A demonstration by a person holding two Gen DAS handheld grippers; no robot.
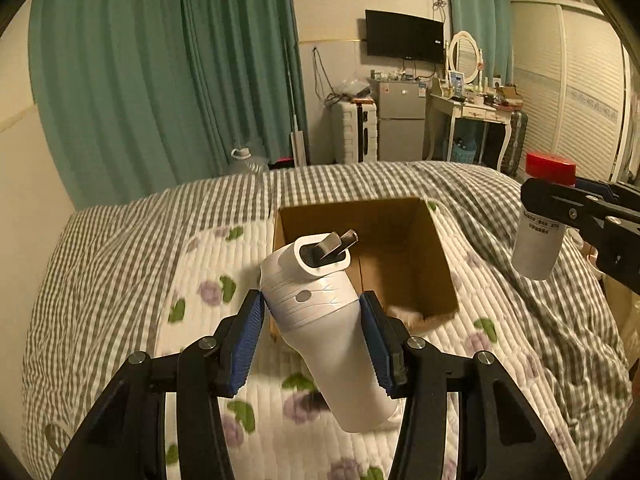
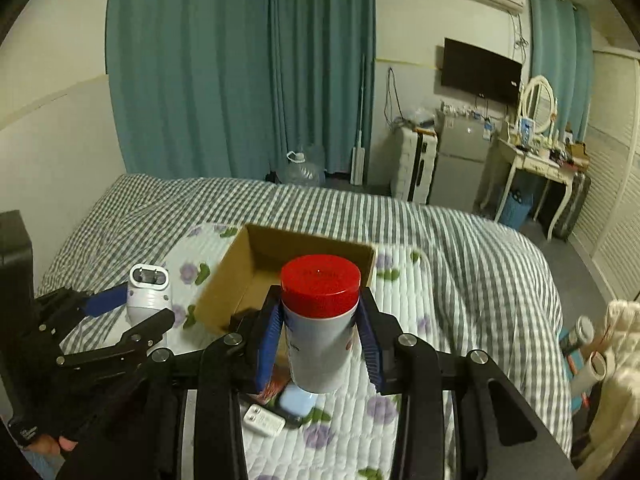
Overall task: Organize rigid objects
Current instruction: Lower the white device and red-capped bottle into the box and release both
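My left gripper is shut on a white bottle with a flip spout, held tilted above the bed just in front of an open cardboard box. My right gripper is shut on a white jar with a red lid, held upright above the bed near the box. The jar and right gripper show at the right edge of the left wrist view. The left gripper and white bottle show at the left of the right wrist view.
The box sits on a floral quilted mat over a grey checked bedcover. A white charger and a pale blue object lie on the mat under the right gripper. A fridge and dressing table stand beyond the bed.
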